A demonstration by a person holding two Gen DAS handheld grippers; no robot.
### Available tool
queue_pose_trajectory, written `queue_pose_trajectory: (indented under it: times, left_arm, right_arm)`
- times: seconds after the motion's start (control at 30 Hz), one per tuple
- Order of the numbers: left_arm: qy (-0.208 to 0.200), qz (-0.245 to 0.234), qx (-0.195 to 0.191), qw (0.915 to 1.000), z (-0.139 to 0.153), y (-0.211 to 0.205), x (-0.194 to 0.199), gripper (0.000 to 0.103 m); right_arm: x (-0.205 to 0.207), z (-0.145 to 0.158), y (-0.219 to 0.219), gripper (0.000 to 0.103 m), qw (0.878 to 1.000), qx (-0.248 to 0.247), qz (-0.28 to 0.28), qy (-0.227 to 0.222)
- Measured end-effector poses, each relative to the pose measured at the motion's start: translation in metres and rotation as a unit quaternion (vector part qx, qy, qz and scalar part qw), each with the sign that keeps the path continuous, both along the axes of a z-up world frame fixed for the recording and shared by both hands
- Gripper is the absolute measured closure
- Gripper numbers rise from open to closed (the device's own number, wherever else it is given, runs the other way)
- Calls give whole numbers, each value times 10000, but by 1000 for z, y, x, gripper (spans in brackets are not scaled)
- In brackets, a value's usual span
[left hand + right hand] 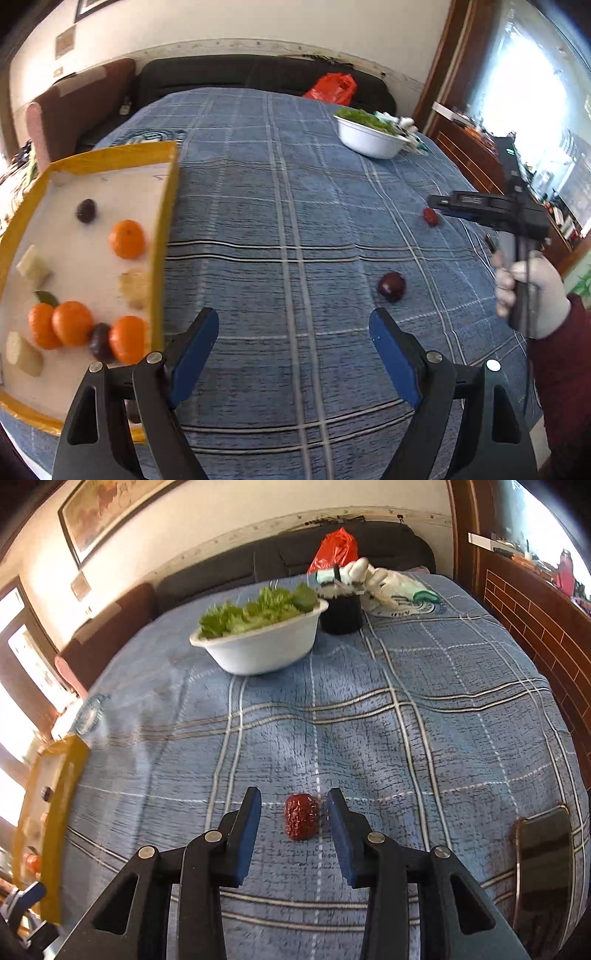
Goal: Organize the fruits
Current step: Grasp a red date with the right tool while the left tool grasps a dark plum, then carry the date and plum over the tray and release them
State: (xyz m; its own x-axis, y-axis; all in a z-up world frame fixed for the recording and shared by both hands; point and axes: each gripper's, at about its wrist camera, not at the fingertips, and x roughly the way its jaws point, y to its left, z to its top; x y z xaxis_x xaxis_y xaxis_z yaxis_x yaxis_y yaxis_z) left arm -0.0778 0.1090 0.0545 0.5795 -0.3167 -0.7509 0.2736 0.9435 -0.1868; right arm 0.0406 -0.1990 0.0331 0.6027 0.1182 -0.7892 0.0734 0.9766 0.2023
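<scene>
A yellow-rimmed tray at the left holds several oranges, dark plums and pale fruit pieces. My left gripper is open and empty over the blue checked cloth beside the tray. A dark plum lies on the cloth ahead to its right. My right gripper is open, its fingers on either side of a wrinkled red date lying on the cloth, not touching it. The date and the right gripper also show in the left wrist view.
A white bowl of greens stands at the back, with a black cup and white gloves beside it. A phone lies at the right. A red bag rests on the dark sofa behind. The tray's edge shows at left.
</scene>
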Motion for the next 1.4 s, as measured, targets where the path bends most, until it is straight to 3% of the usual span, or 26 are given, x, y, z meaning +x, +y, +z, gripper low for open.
queue_pose_trajectory:
  times: [0.07, 0.1, 0.13, 0.43, 0.57, 0.6, 0.63, 0.67, 0.73, 0.97, 1.13, 1.27, 1.4]
  left_arm:
    - [0, -128, 19, 9999, -1, -9, 0, 20]
    - [8, -195, 10, 9998, -2, -13, 1, 20]
    - [19, -272, -19, 9996, -1, -17, 2, 20]
    - [-148, -1126, -8, 9935, -4, -77, 31, 20]
    - [-12, -1412, 268, 9896, -21, -106, 46, 22]
    - [110, -1461, 404, 9884, -30, -113, 50, 37]
    - [225, -1467, 568, 9873, -37, -118, 54, 70]
    - [59, -1372, 774, 9875, -39, -120, 52, 78]
    - [85, -1353, 761, 9878, -39, -118, 51, 77]
    - [-49, -776, 105, 9969, -10, -65, 36, 77]
    - [-358, 67, -191, 9992, 24, 15, 14, 76]
    - [-450, 1021, -93, 9937, 33, 93, -3, 76]
    - [-320, 1956, 129, 9801, 21, 161, -15, 76]
  right_arm:
    - [1, -7, 2, 64, 9999, -83, 14, 71]
    - [3, -11, 2, 70, 9999, -90, 9, 110]
    - [5, -14, 2, 81, 9999, -82, -13, 121]
    - [-19, -9, -8, 82, 9999, 133, 0, -20]
    - [-36, 0, -6, 81, 9997, 208, 97, -94]
    - [-41, 3, -5, 81, 9996, 228, 131, -126]
    - [-45, 7, -3, 81, 9995, 239, 162, -155]
    - [-49, 11, -1, 81, 9993, 246, 199, -201]
    - [-55, 18, 3, 81, 9990, 253, 259, -269]
    - [-63, 46, 47, 81, 9961, 257, 711, -453]
    - [-69, 65, 116, 81, 9879, 273, 1416, -564]
    - [-75, 71, 186, 80, 9753, 365, 2109, -545]
    - [-82, 59, 257, 80, 9612, 411, 2703, -369]
